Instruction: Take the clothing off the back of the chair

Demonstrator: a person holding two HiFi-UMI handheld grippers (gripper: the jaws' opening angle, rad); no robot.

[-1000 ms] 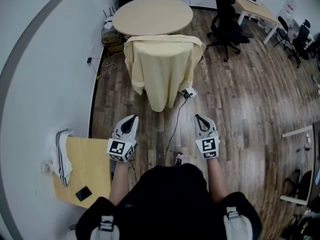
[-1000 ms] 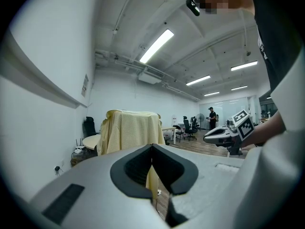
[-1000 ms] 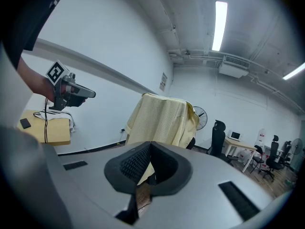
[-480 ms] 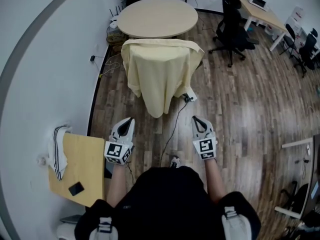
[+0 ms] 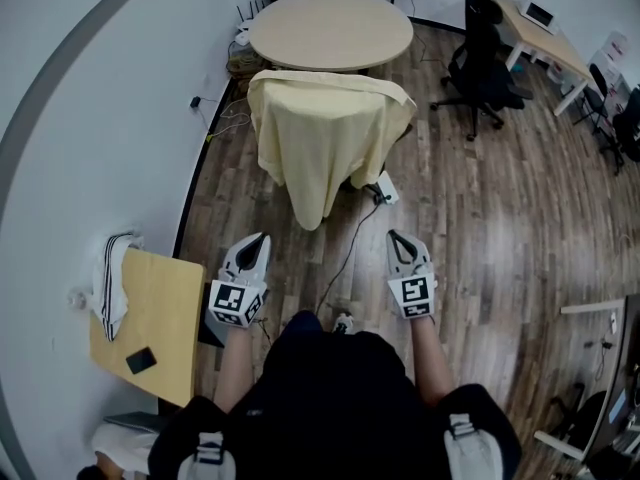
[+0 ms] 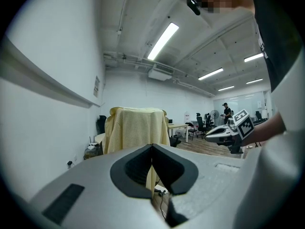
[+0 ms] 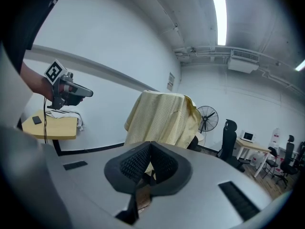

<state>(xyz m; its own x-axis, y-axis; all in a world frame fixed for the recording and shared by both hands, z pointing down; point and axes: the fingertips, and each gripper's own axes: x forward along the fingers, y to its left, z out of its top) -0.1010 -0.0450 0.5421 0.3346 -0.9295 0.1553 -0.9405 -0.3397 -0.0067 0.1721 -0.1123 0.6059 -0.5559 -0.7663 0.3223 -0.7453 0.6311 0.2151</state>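
Observation:
A pale yellow garment (image 5: 322, 133) hangs over the back of a chair beside the round table (image 5: 330, 28); it hides the chair almost wholly. It also shows ahead as the garment (image 6: 136, 128) in the left gripper view and the garment (image 7: 164, 118) in the right gripper view. My left gripper (image 5: 258, 242) and right gripper (image 5: 397, 240) are held side by side in front of the person, well short of the garment. Both are shut with nothing between the jaws.
A small wooden side table (image 5: 150, 328) at left carries a striped cloth (image 5: 110, 288) and a dark phone (image 5: 140, 359). A cable (image 5: 345, 253) and a white power block (image 5: 384, 190) lie on the wood floor. Black office chairs (image 5: 485, 63) and desks stand at right.
The person has stepped forward: the draped chair and round table sit slightly nearer and to the right in the head view. Both grippers stay shut, held the same way.

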